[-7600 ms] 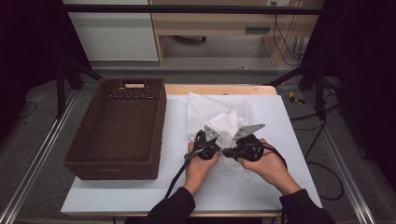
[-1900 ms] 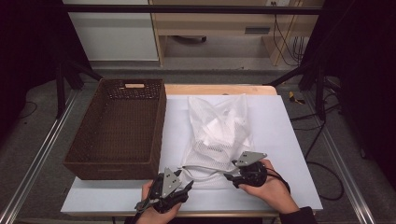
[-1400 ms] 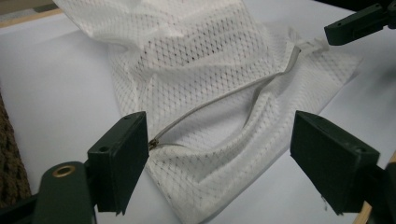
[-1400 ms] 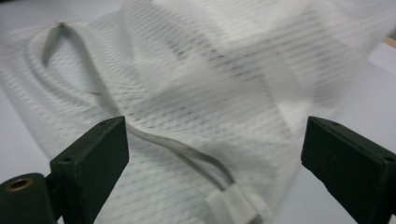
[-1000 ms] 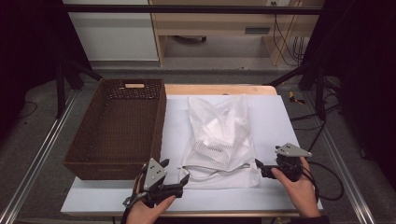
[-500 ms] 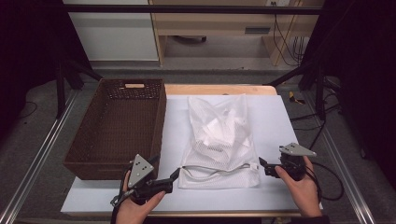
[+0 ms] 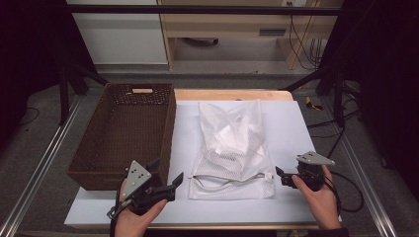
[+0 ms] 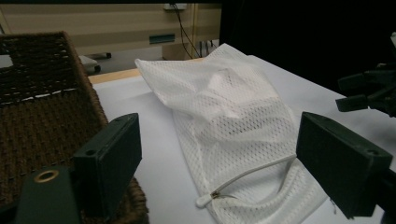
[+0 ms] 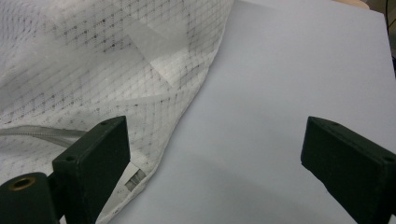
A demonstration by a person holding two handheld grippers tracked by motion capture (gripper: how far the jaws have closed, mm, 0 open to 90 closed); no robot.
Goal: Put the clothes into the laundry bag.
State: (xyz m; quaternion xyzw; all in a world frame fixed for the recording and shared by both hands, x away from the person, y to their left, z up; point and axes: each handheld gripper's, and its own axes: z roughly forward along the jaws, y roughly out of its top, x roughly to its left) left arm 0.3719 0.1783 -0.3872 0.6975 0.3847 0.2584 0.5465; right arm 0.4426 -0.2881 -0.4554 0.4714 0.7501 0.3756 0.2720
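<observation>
A white table (image 7: 296,123) is seen from above, with a person's two hands coming in from the bottom edge, each holding a black two-jaw gripper.

A white mesh bag (image 7: 232,148) lies flat near the middle of the table, its long side running away from the person. Pale folded contents show through the mesh. Its zipper (image 7: 217,180) curves along the near end, partly undone, and in the left gripper view the white zipper pull (image 8: 205,199) rests on the table at the bag's near corner.

A dark brown wicker basket (image 7: 86,163) sits on the left part of the table, just beside the bag but not touching it.

The left gripper (image 7: 170,180) is held in the left hand (image 7: 136,217) at the near left, just in front of the basket's near right corner. Its jaws are wide apart and hold nothing; they point toward the bag's near left corner, close to it but apart.

The right gripper (image 7: 280,177) is held in the right hand (image 7: 321,197) at the near right, just beside the bag's near right corner. In the right gripper view its jaws stand wide apart and hold nothing, one over the bag's edge near a small label (image 9: 133,179), the other over bare table.
</observation>
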